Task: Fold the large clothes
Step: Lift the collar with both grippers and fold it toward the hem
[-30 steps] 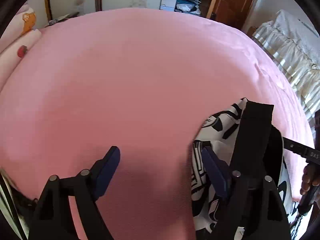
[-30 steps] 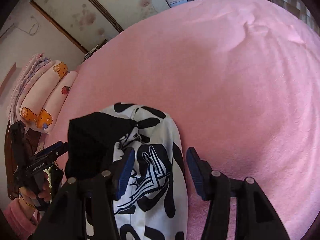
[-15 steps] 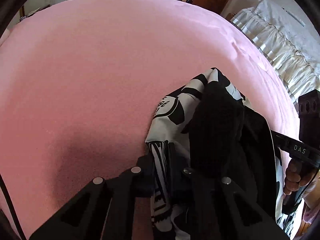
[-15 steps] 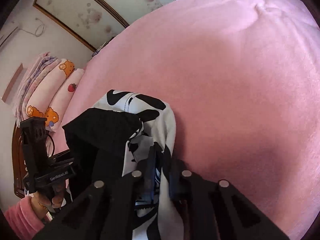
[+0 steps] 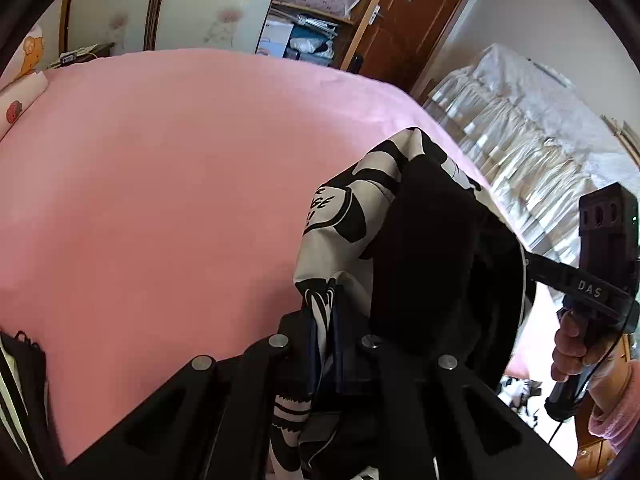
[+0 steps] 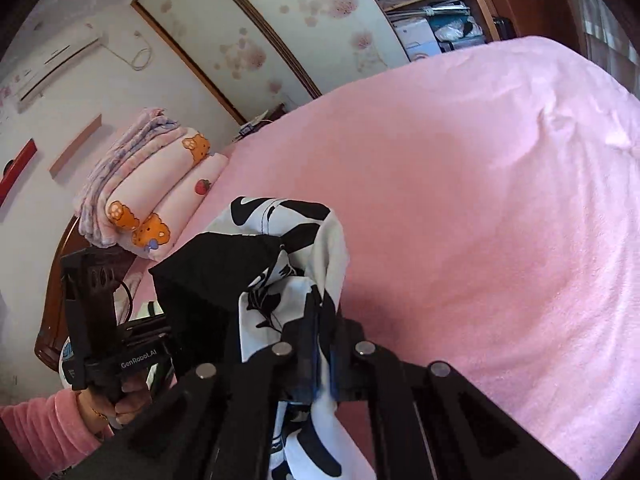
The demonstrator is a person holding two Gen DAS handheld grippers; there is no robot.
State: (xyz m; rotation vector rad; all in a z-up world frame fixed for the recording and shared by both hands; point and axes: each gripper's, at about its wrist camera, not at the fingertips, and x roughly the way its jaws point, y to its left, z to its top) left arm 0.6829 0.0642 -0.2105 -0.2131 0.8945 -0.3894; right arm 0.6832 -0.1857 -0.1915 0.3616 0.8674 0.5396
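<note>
A black-and-white printed garment (image 5: 348, 216) with a black inner part hangs lifted above the pink bed (image 5: 160, 184). My left gripper (image 5: 322, 344) is shut on one edge of the garment, which bunches up between its blue pads. In the right wrist view the same garment (image 6: 292, 248) rises in a fold, and my right gripper (image 6: 320, 356) is shut on its other edge. Each view shows the opposite gripper's handle held in a hand, at the right edge (image 5: 592, 288) and the lower left (image 6: 104, 332). The garment's lower part hangs out of sight below the fingers.
The pink bed cover (image 6: 480, 220) stretches far ahead. Folded pink bedding with bear prints (image 6: 148, 188) lies stacked at the headboard side. A white frilled cover (image 5: 520, 152) stands beside the bed, with a wooden door (image 5: 416, 28) and shelves behind.
Both grippers went from open beside the garment to shut on its edges, then rose with it. The garment has come up off the bed, and the room beyond now shows.
</note>
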